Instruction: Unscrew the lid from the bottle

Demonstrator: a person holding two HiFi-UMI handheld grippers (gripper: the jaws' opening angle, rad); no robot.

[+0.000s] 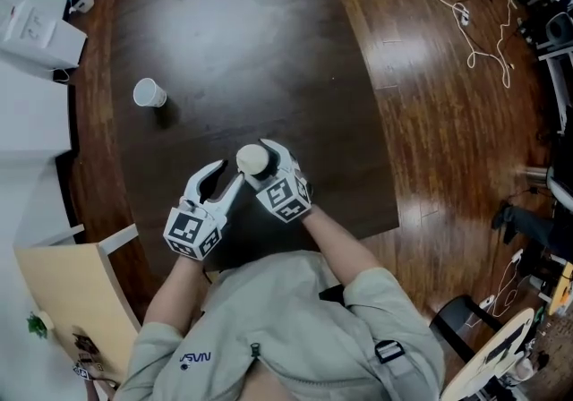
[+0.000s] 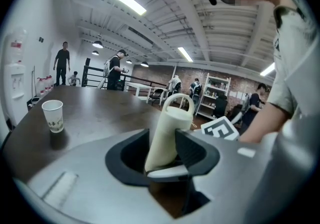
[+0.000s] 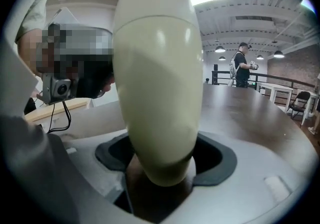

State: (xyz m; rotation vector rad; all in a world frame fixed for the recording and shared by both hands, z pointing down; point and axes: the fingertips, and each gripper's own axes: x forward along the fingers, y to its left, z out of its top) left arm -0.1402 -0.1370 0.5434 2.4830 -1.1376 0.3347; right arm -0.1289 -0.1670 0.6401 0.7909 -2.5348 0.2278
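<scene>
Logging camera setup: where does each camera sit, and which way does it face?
Head view: on the person's head, steeply down at the table; arms, left gripper, right gripper show.
Left gripper view: along its jaws at the bottle, cup beyond; own jaws, an arm show.
Right gripper view: along its jaws, bottle filling the frame; own jaws show.
All three share the bottle.

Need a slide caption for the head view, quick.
Left gripper and right gripper meet at a cream bottle over the dark wooden table; a white paper cup stands apart at left.
</scene>
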